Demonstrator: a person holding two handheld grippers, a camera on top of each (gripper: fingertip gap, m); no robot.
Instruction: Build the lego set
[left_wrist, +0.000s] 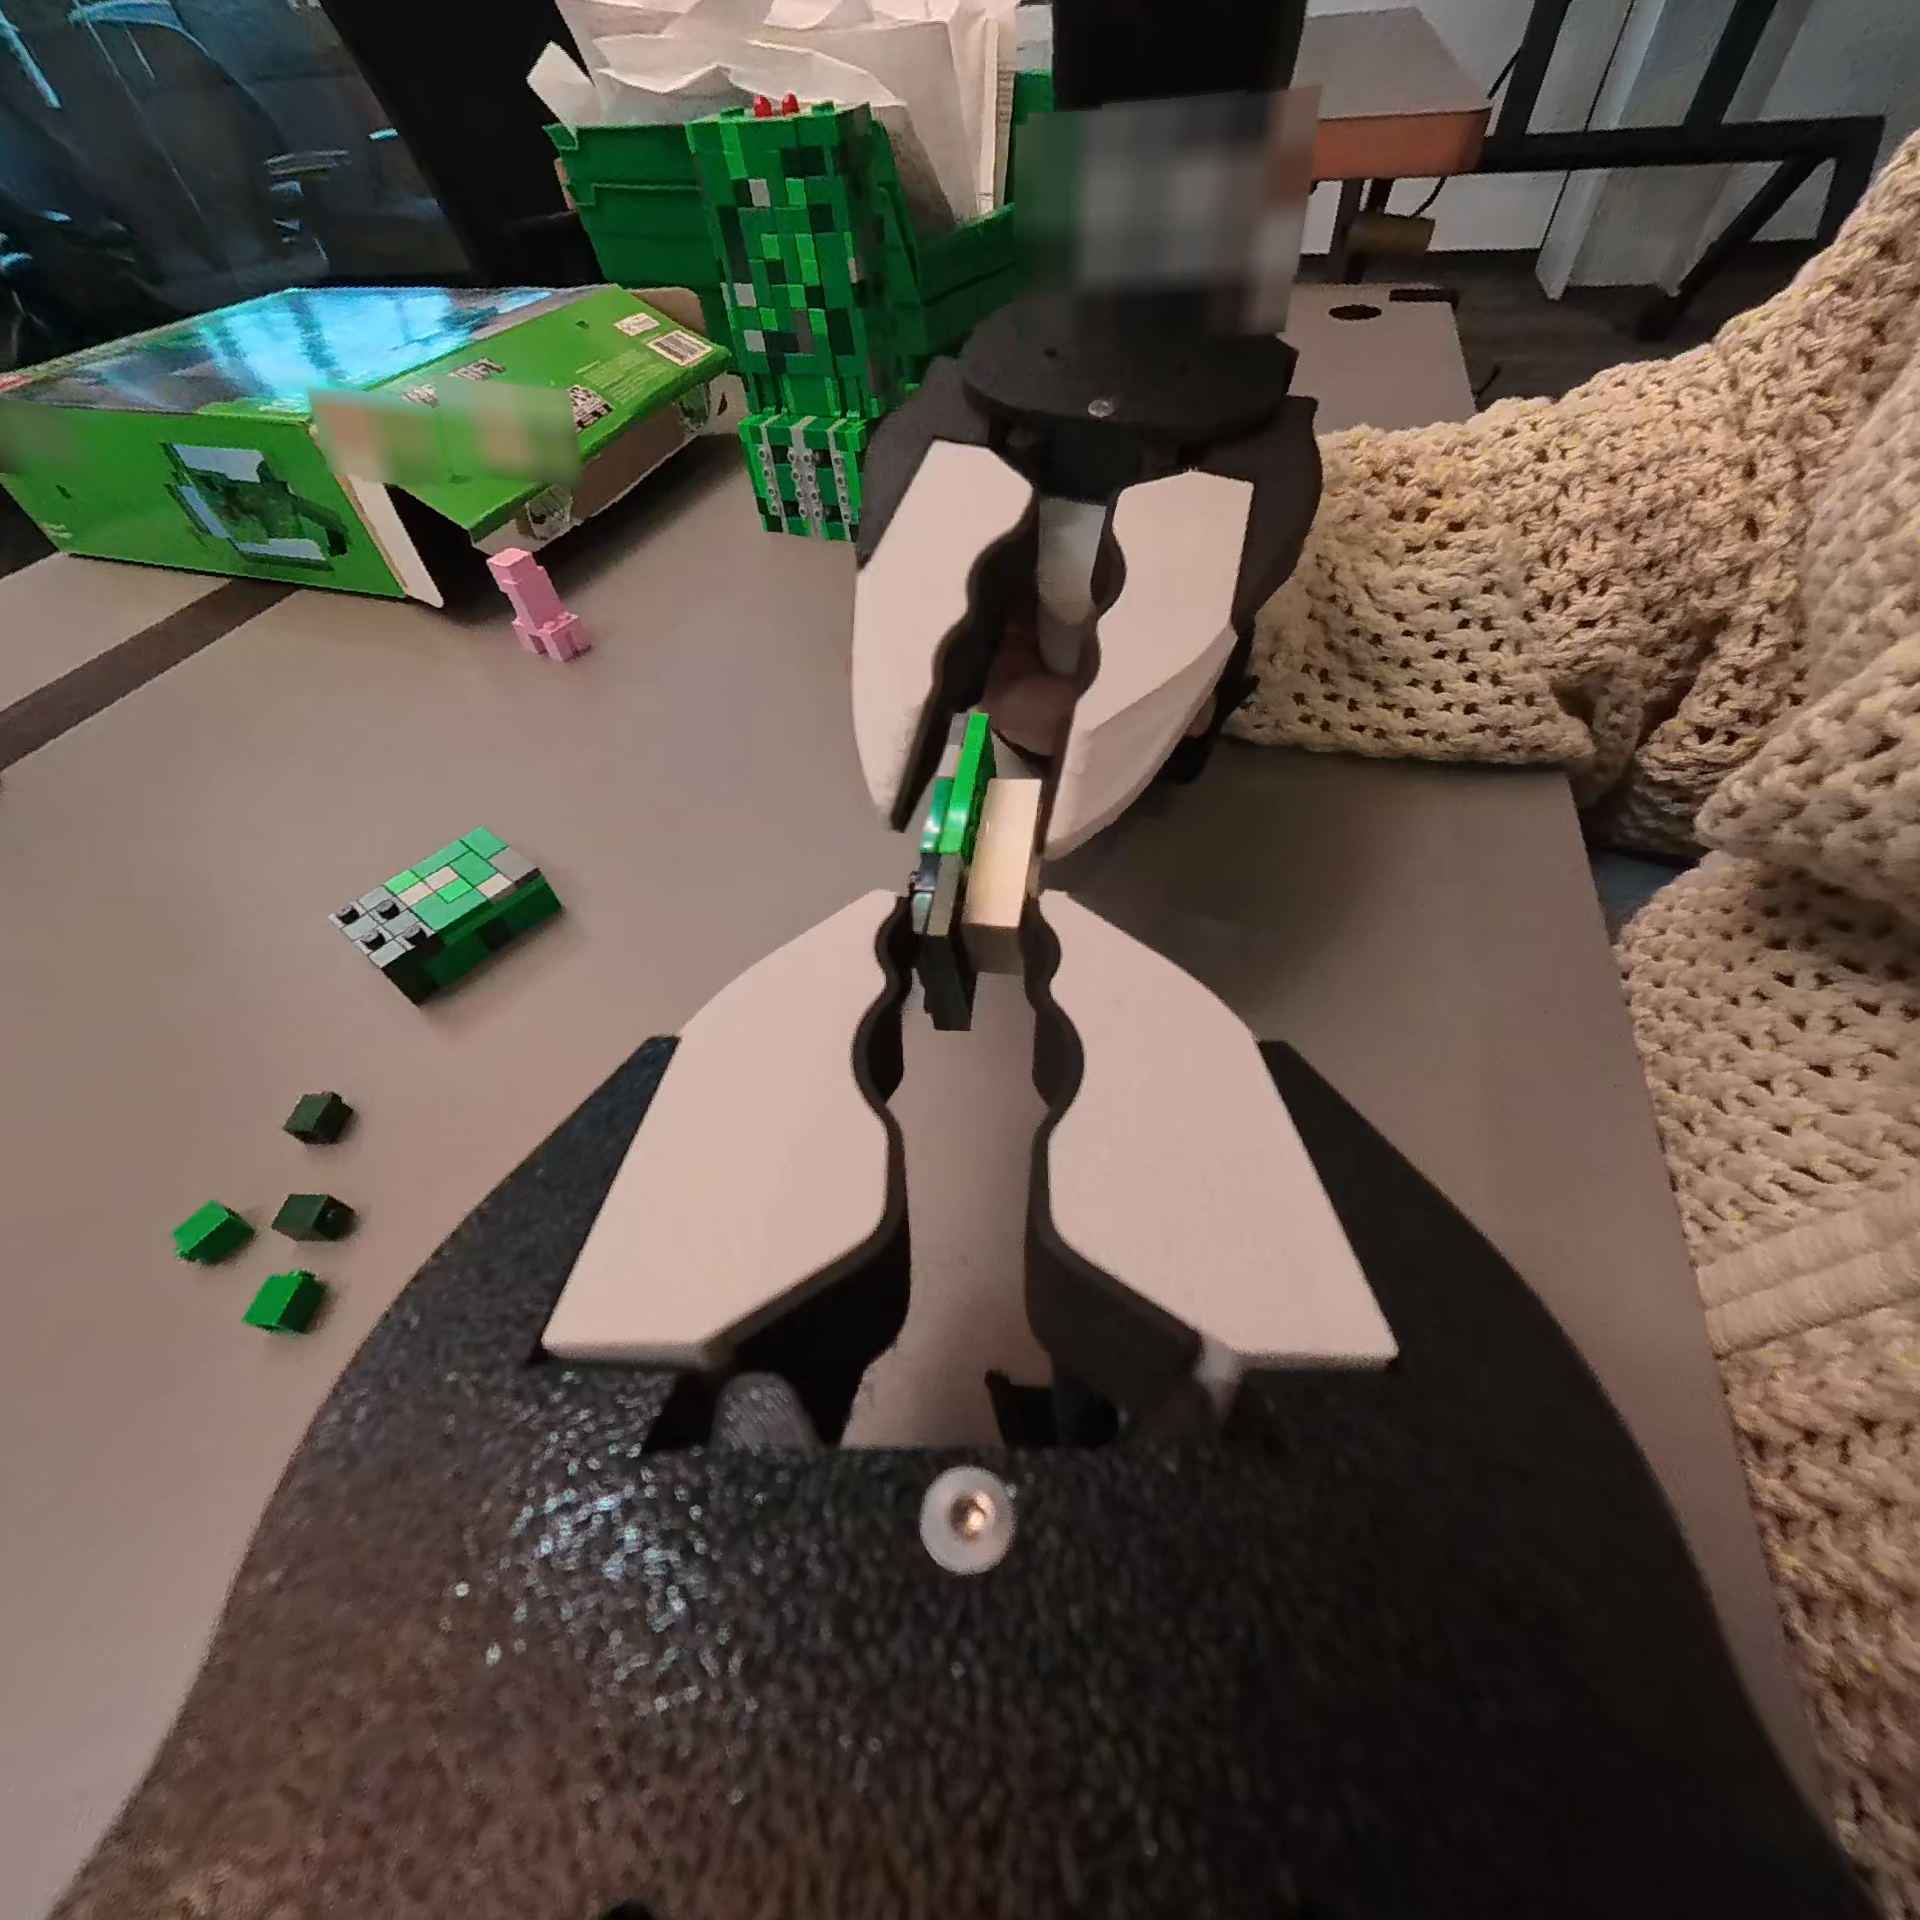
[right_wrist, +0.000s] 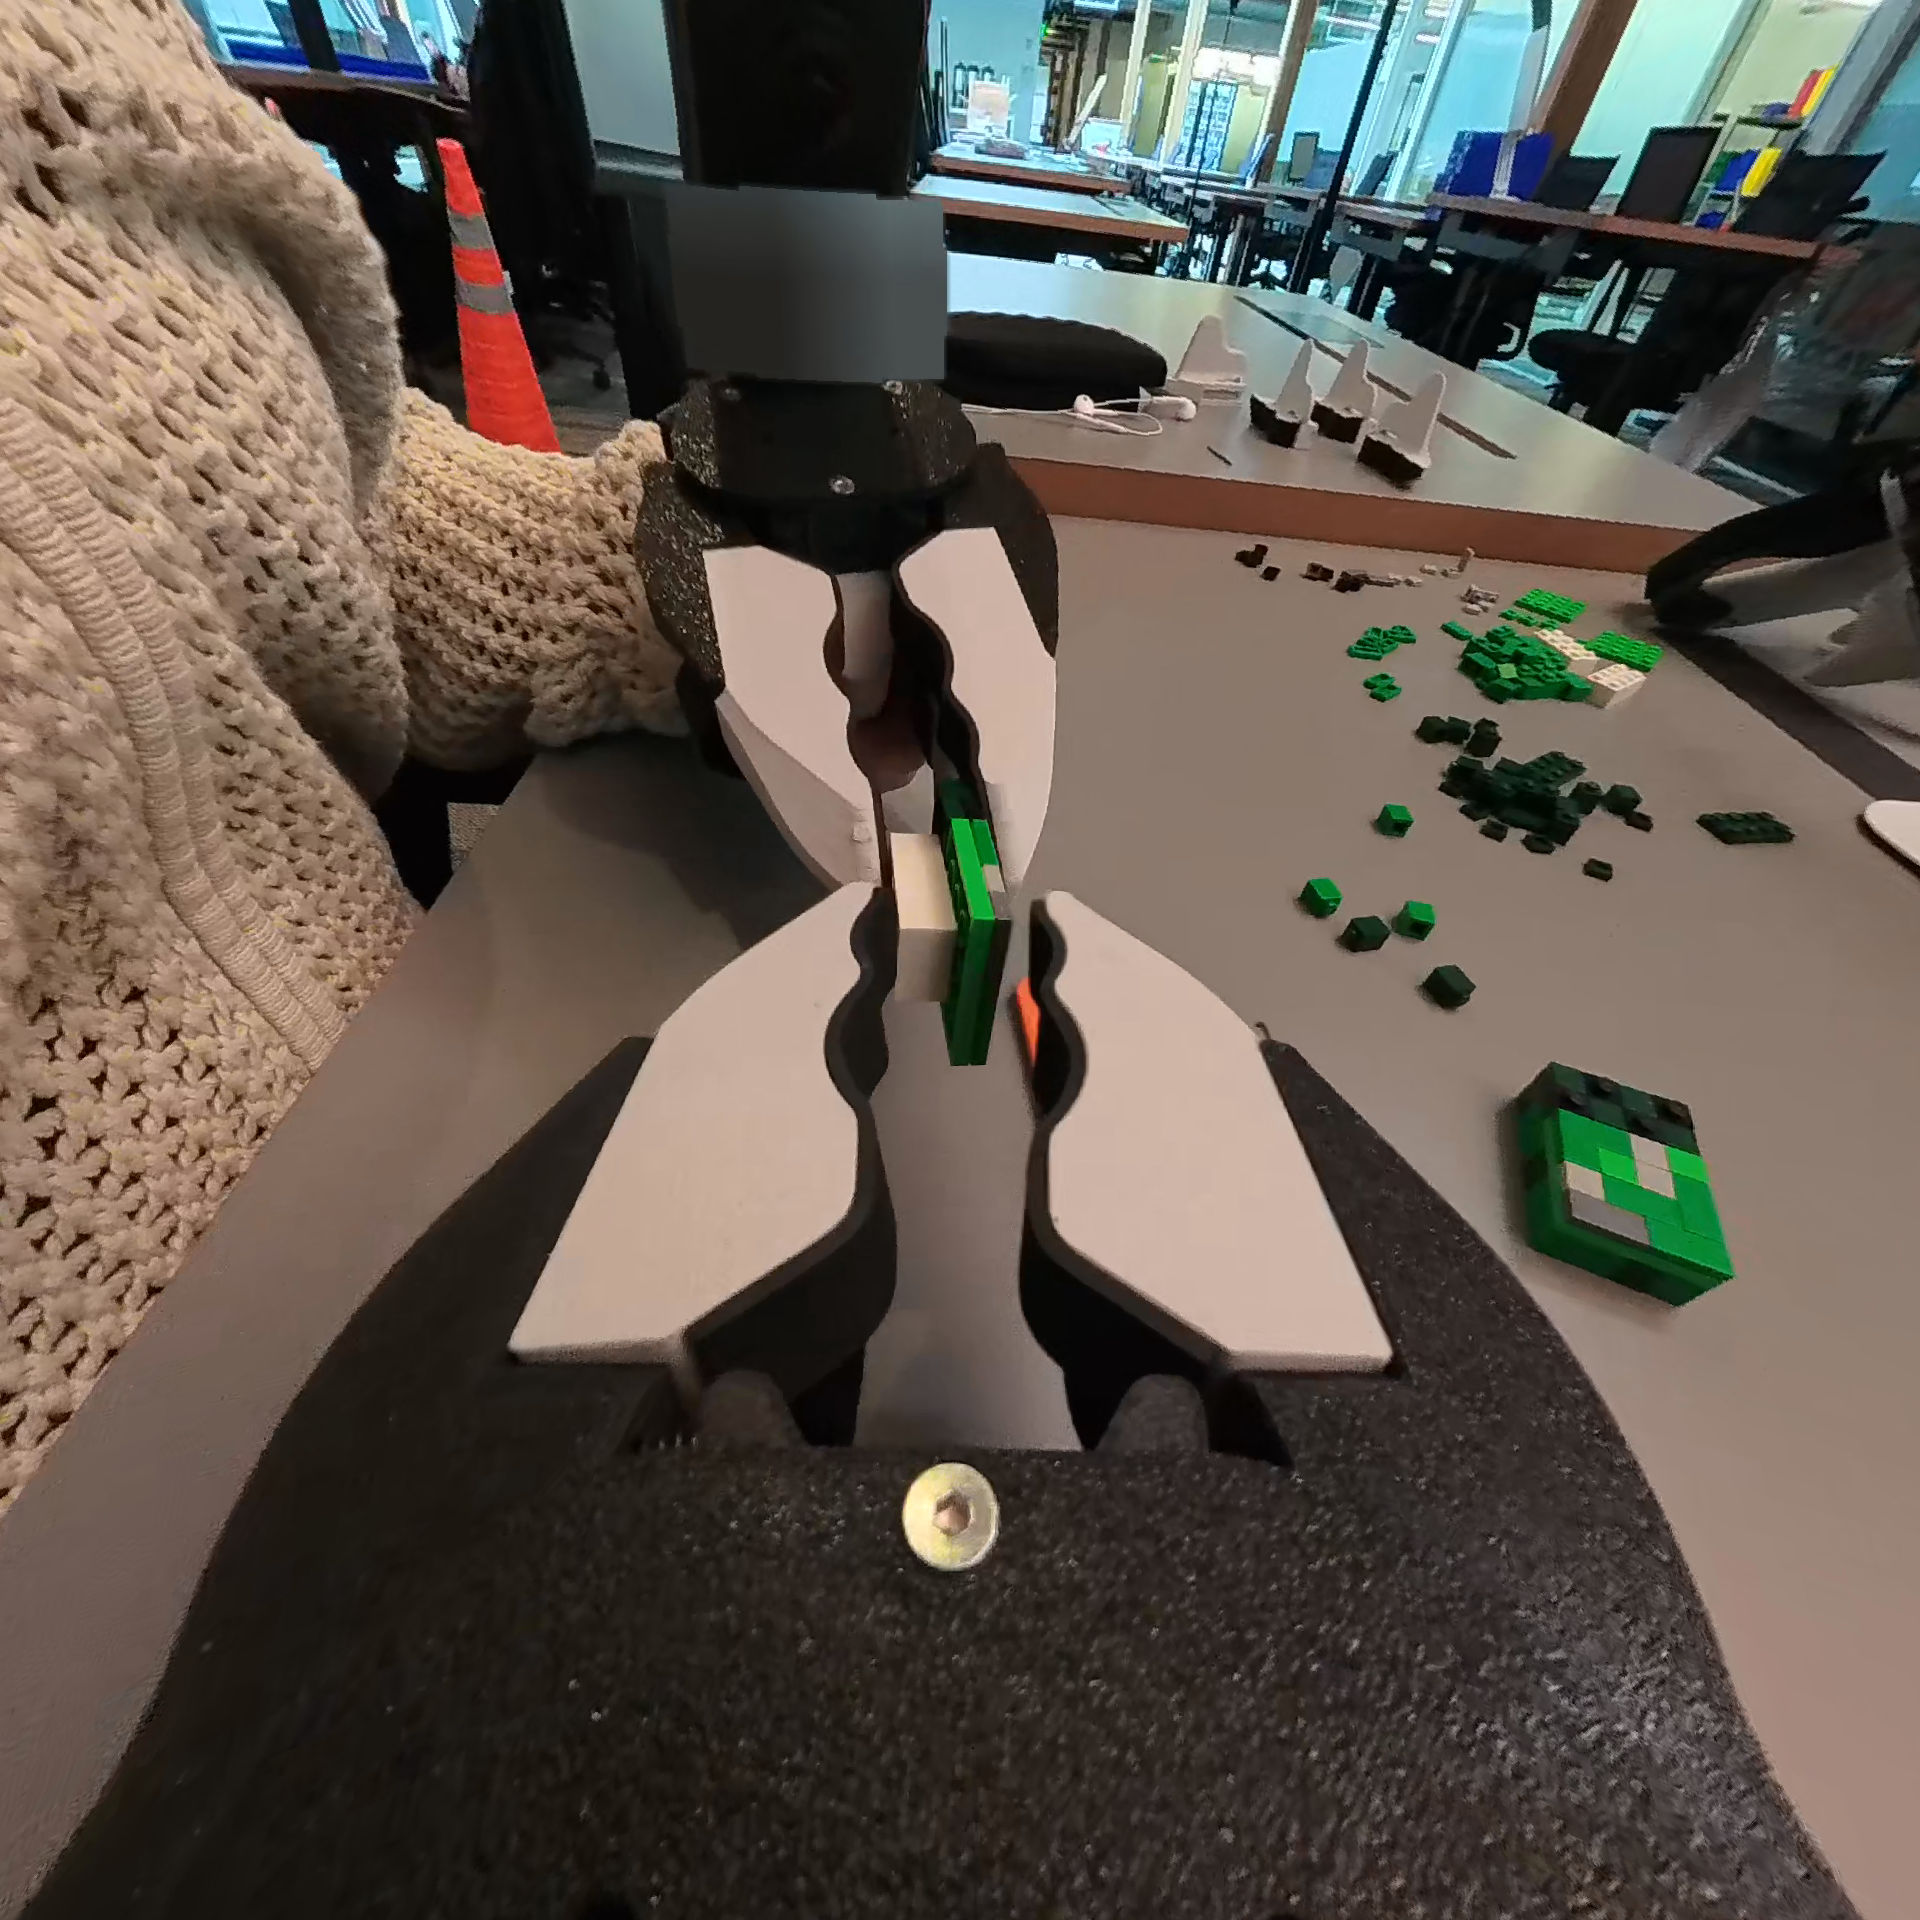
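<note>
A small flat assembly of green plates (left_wrist: 945, 862) with a white brick on one side is held on edge above the grey table, between both grippers. My left gripper (left_wrist: 966, 909) is shut on it, one finger on the green side and one on the white brick. My right gripper (right_wrist: 956, 904) faces it tip to tip and stands around the same assembly (right_wrist: 971, 935). The white brick rests against one right finger. A thin gap shows between the green side and the other finger. The right gripper (left_wrist: 971, 826) shows in the left view, the left gripper (right_wrist: 940, 873) in the right view.
A finished green and grey panel (left_wrist: 447, 914) (right_wrist: 1621, 1184) lies flat beside several loose green bricks (left_wrist: 260, 1216) (right_wrist: 1371, 925). Brick piles (right_wrist: 1517, 665) lie farther off. A tall green model (left_wrist: 800, 291), a green box (left_wrist: 343, 436) and a pink figure (left_wrist: 540, 613) stand nearby. A knit sleeve (right_wrist: 208, 520) borders the table edge. My left and right fingertips are right by each other. About 25 cm separates my right fingertips from the pink figure (left_wrist: 540, 613).
</note>
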